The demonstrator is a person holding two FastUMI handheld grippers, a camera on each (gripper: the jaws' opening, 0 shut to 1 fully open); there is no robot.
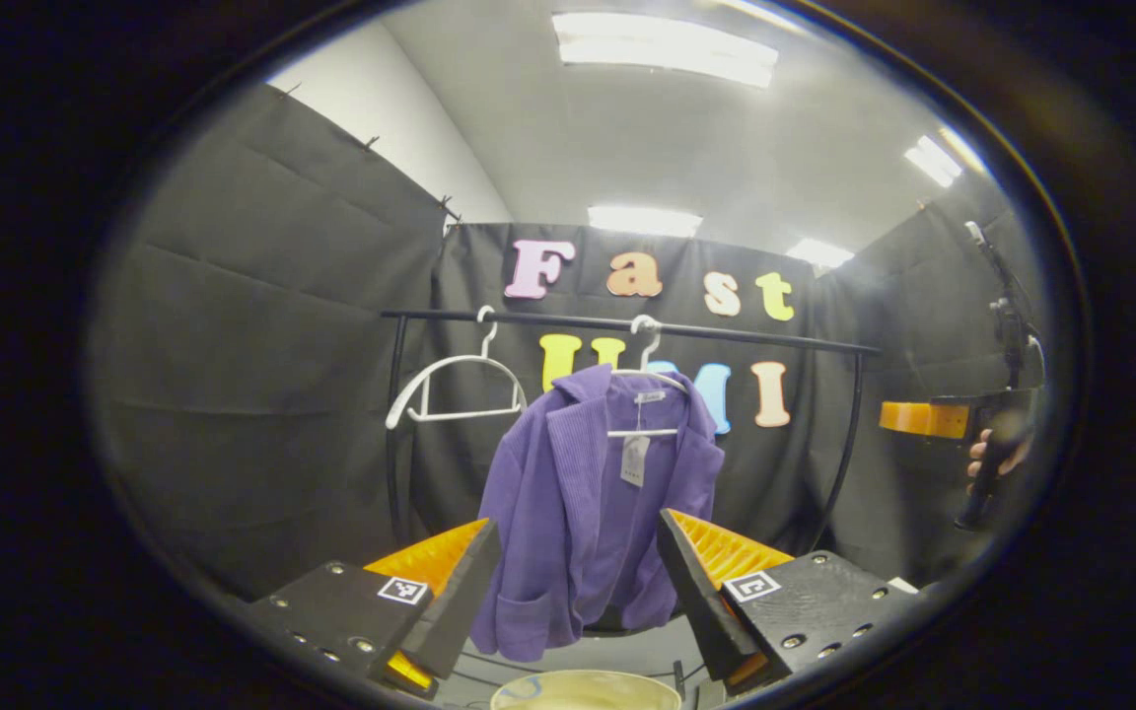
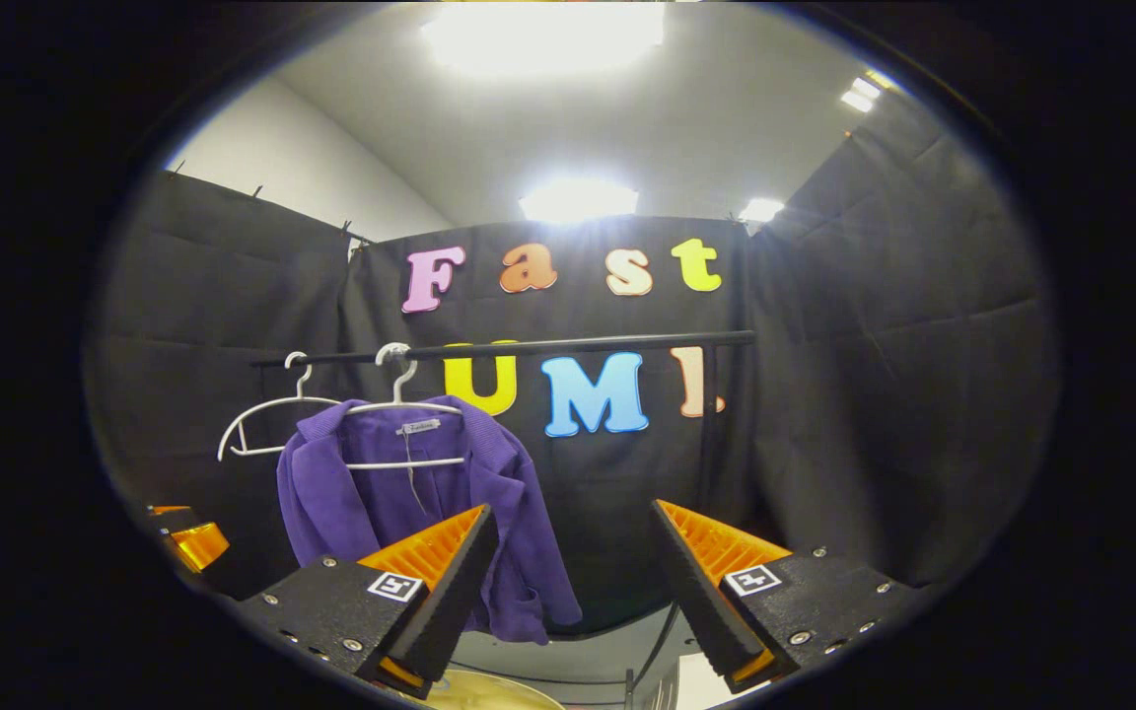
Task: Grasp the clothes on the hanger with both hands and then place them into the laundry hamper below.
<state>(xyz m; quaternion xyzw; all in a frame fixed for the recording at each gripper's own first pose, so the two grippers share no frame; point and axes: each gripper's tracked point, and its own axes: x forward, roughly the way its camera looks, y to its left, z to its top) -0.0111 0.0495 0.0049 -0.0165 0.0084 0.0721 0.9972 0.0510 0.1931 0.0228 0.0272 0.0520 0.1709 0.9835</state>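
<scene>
The purple jacket (image 1: 588, 493) hangs straight ahead of the left tongs (image 1: 578, 582) — framed in the gap between their two fingers in the left gripper view — while from the right tongs (image 2: 573, 582) it lies off to the left, its right-hand edge passing behind the left finger in the right gripper view. By that reading the left tongs are the better lined up on it, and the right ones would need to swing leftward before both can close on the cloth. The jacket's long axis runs vertically, from its collar on a white hanger (image 1: 649, 390) down to a loose hem; the hanger hooks over a dark rail (image 1: 627, 325), next to a second, bare hanger (image 1: 455, 390). Both tongs stand spread wide and hold nothing, well short of the garment. The jacket is a ribbed, soft-looking purple, front open, with a paper tag (image 1: 634, 461) dangling at the neck and a patch pocket low down. A pale rounded rim (image 1: 585, 688) — likely the hamper — shows at the bottom, below the jacket.
</scene>
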